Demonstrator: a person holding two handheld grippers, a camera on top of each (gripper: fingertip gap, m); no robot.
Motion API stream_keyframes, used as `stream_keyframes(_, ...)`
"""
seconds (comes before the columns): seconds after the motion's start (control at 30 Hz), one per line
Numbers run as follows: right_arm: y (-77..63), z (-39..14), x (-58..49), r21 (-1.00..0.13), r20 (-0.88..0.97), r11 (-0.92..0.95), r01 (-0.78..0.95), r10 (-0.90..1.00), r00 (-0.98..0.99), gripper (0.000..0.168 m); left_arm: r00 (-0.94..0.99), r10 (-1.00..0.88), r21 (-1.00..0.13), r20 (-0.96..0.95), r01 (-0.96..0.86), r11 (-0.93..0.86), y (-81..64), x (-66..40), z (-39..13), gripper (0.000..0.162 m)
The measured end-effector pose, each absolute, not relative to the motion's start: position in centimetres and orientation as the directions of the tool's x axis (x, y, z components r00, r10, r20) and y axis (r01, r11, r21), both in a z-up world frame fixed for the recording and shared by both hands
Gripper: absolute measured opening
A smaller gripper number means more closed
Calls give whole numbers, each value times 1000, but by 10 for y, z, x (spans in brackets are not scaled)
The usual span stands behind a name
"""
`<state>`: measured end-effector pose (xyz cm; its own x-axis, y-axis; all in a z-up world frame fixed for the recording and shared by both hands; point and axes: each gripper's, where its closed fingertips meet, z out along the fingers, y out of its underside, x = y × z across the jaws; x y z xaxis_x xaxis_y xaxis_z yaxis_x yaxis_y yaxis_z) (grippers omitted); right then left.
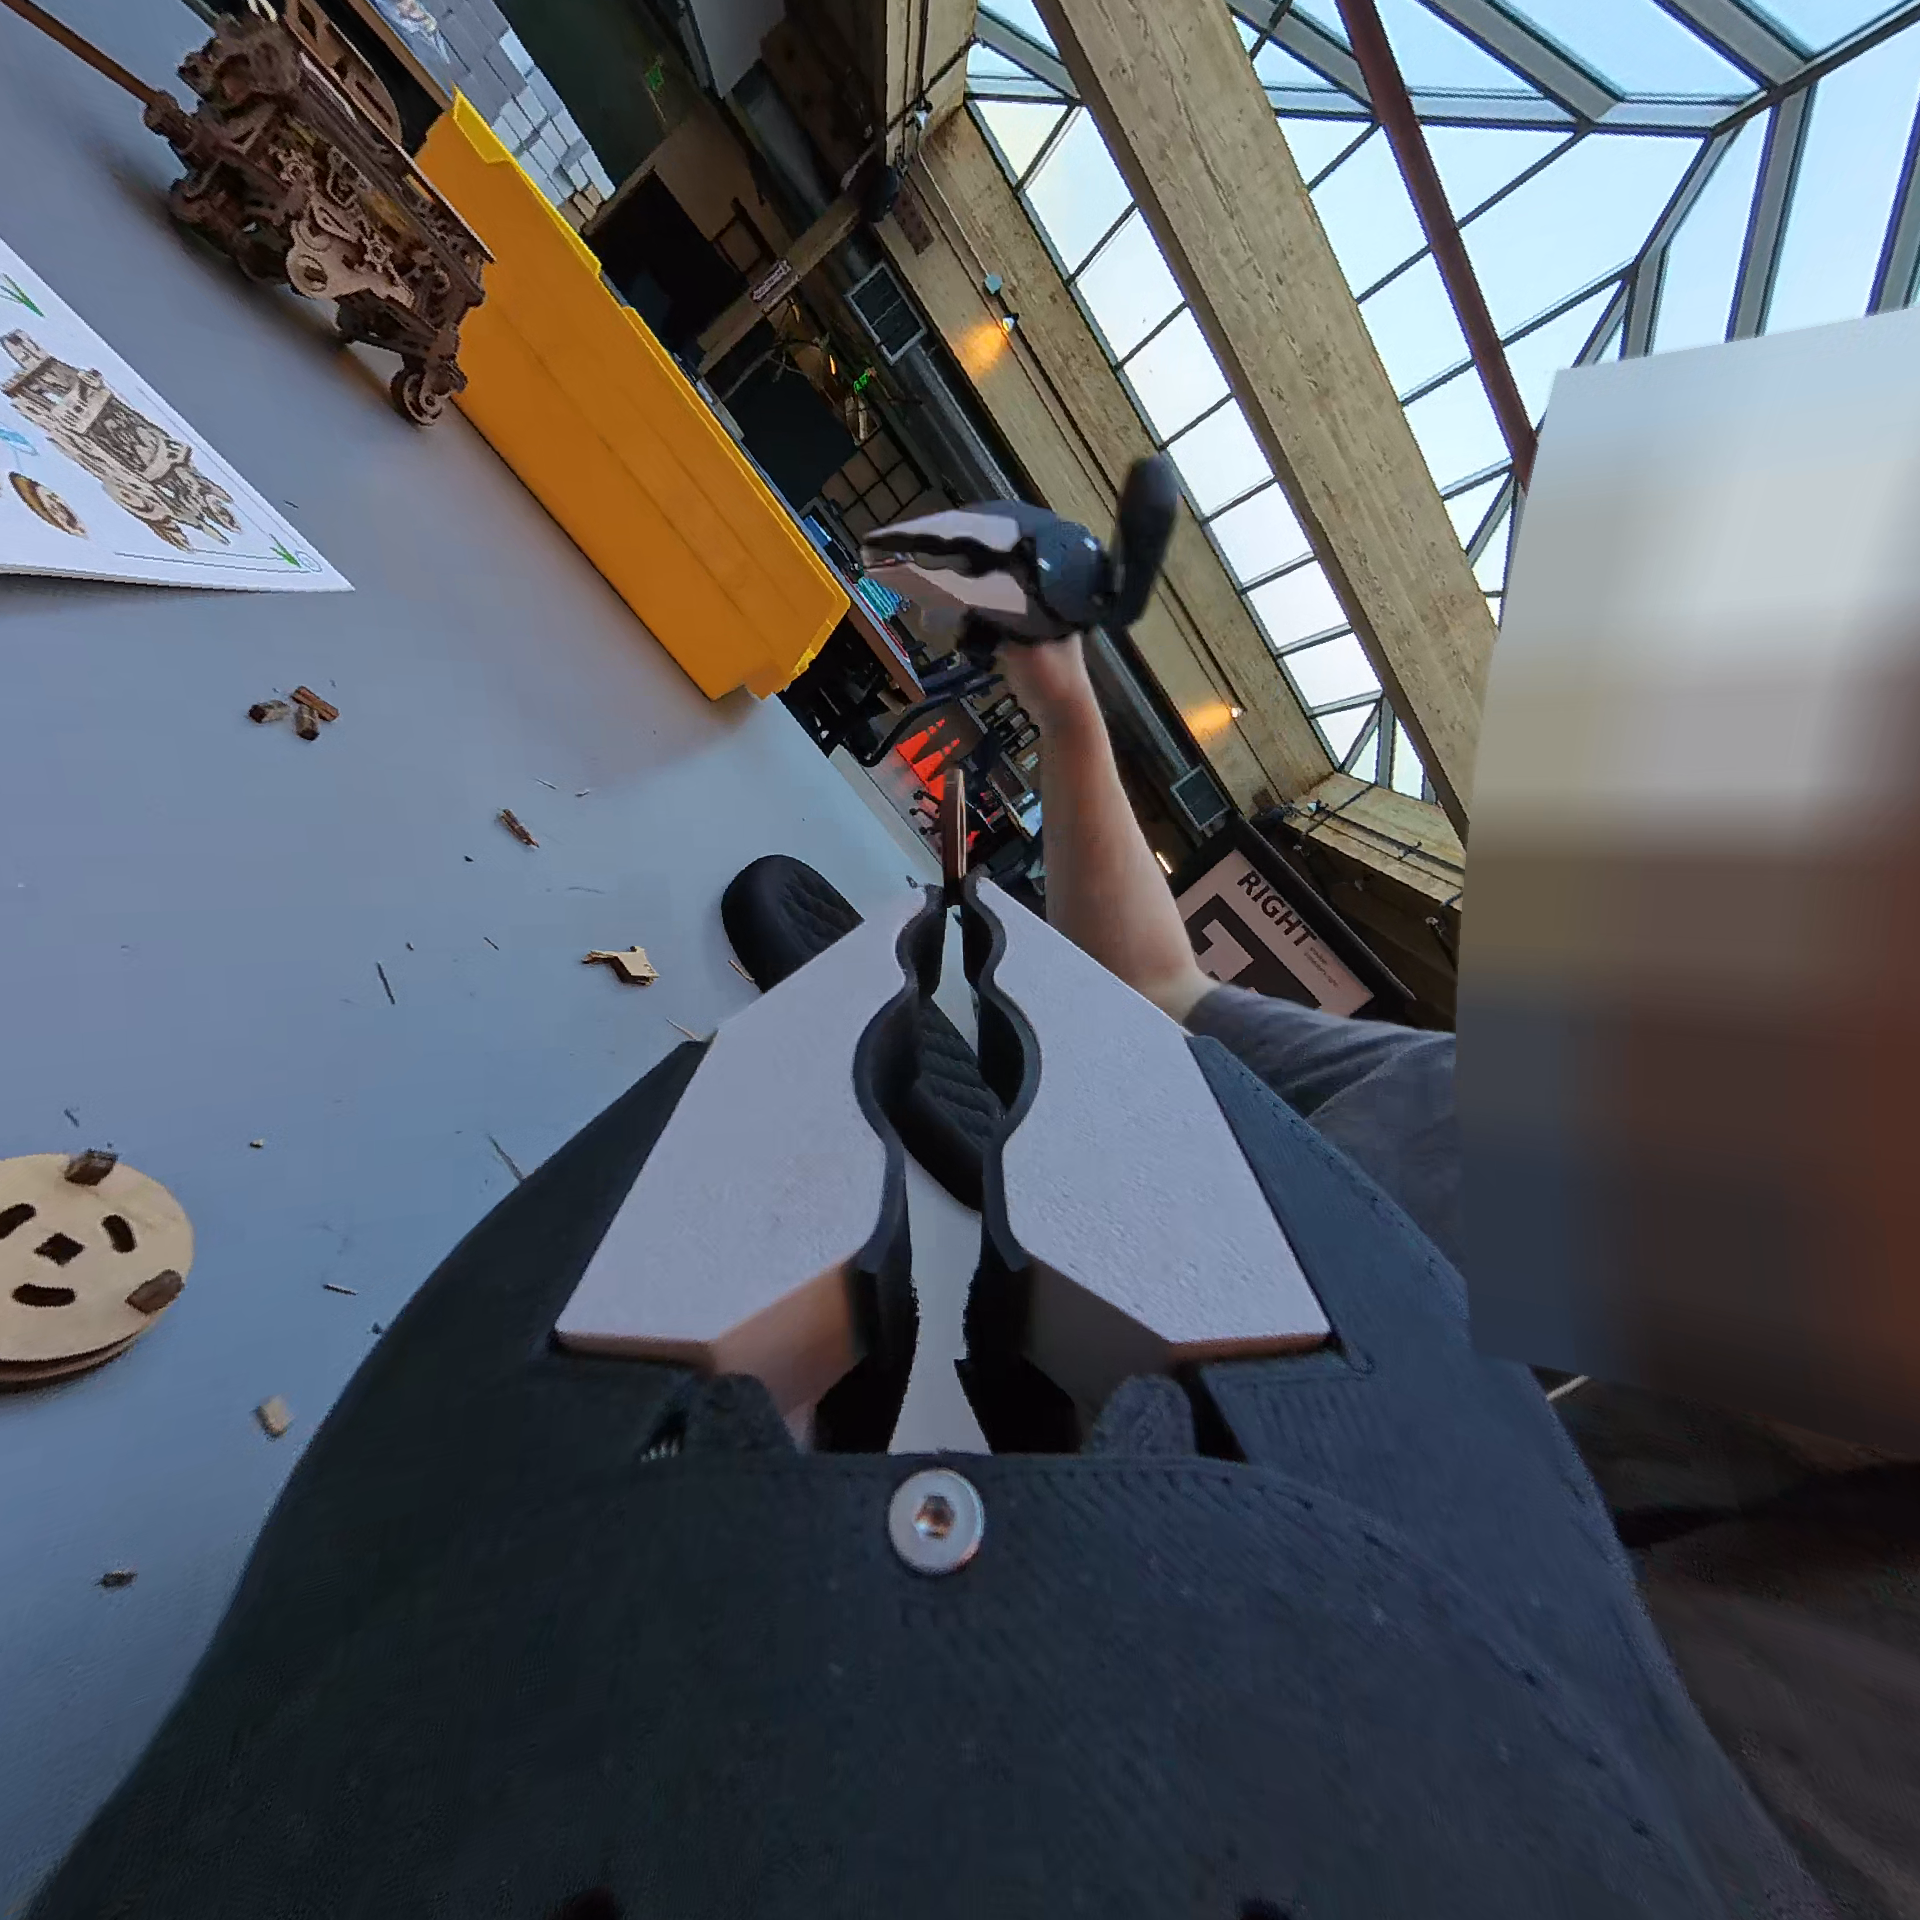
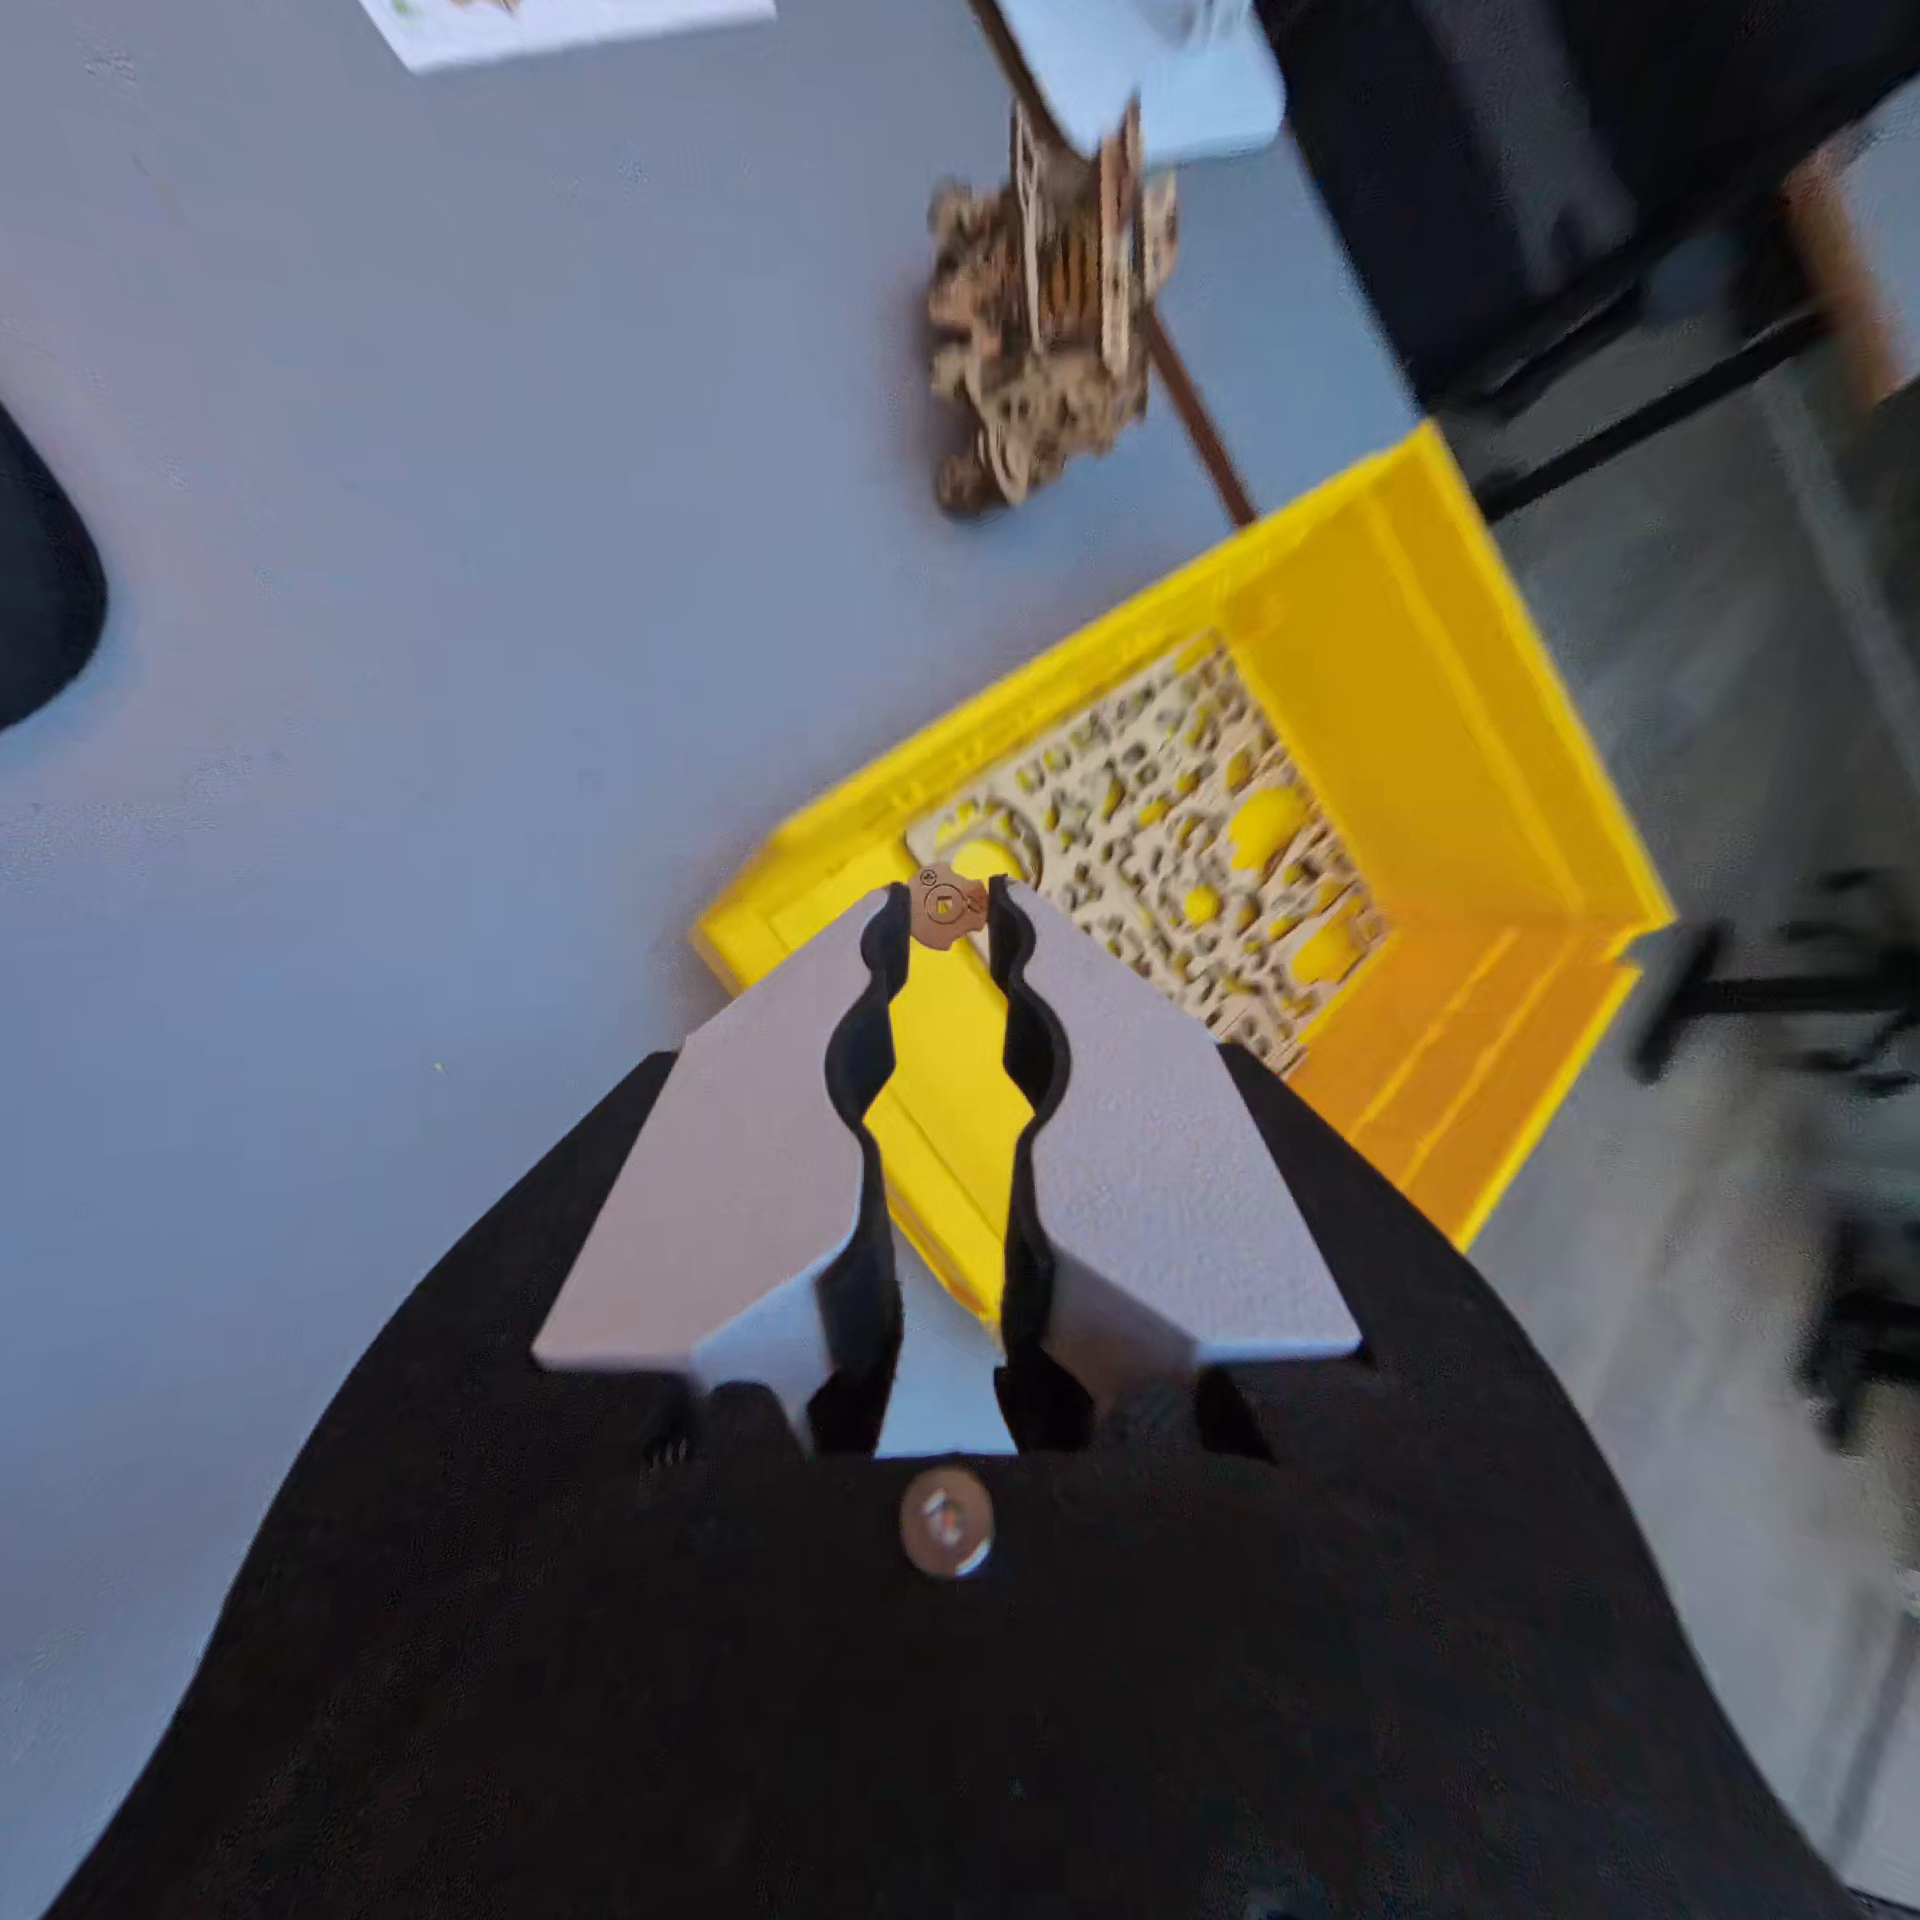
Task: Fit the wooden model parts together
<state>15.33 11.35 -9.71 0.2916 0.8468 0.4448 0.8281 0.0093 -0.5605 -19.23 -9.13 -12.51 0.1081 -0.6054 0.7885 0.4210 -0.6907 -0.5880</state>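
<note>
1. Left gripper [image 1: 953, 896] fills the lower centre of the left wrist view; its two fingertips are pressed nearly together on one thin flat wooden piece [image 1: 954, 831], seen edge-on and standing up from the tips.
2. Right gripper [image 2: 943, 906] occupies the lower centre of the right wrist view; its tips are a narrow gap apart and pinch one small round wooden part [image 2: 943, 912] with a square hole and a notched rim.
3. One grey table [image 1: 312, 883] covers the left half of the left wrist view.
4. One assembled wooden model [image 1: 322, 208], dark and full of gears, stands in the upper left of that view; it appears blurred at the upper centre of the right wrist view.
5. One yellow bin [image 2: 1455, 727] sits at centre right of the right wrist view, holding one laser-cut wooden sheet [image 2: 1174, 821] with many parts punched out.
6. One printed instruction sheet [image 1: 125, 447] lies at the left edge of the left wrist view.
7. One round wooden disc [image 1: 73, 1262] with several slots lies at lower left, with two small dark pegs standing in it.
8. Small wood scraps [image 1: 296, 712] are scattered over the table; their number cannot be counted.
9. One bare forearm [image 1: 1101, 862] rises at centre, holding the other gripper aloft.
</note>
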Motion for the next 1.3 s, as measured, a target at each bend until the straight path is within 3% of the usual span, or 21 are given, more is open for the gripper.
stream_keyframes(0.07,146,-132,184,-465,313,-144,873,896,314,14,110,-617,-602,779,405,-688,-92,-189,-126,0)
stream_keyframes(0.17,179,-166,200,-293,337,-117,949,916,217,14,98,-637,-617,765,395,-680,-92,-188,-124,0)
stream_keyframes(0.3,183,-193,195,-278,153,-186,942,960,235,14,102,-662,-642,743,388,-661,-94,-188,-121,0)
stream_keyframes(0.47,160,-208,197,-260,40,-144,955,986,159,14,97,-662,-638,743,401,-658,-91,-191,-120,0)
stream_keyframes(0.83,161,-214,210,-224,48,-137,965,987,152,22,118,-644,-629,756,402,-665,-84,-195,-126,0)
stream_keyframes(0.9,162,-188,211,-290,111,-155,944,975,194,24,111,-646,-628,755,408,-663,-85,-195,-124,0)
stream_keyframes(0.97,163,-138,198,-471,250,-129,873,929,272,28,112,-657,-637,746,410,-653,-85,-196,-120,0)
stream_keyframes(1.1,108,-18,132,-874,396,158,460,781,484,37,235,-623,-658,746,399,-638,-73,-200,-127,0)
stream_keyframes(1.2,22,1,36,-894,448,416,165,820,357,38,316,-566,-647,762,417,-638,-62,-207,-136,0)
stream_keyframes(1.3,-43,-50,-71,-850,513,487,199,852,105,39,299,-509,-590,807,455,-667,-61,-209,-140,0)
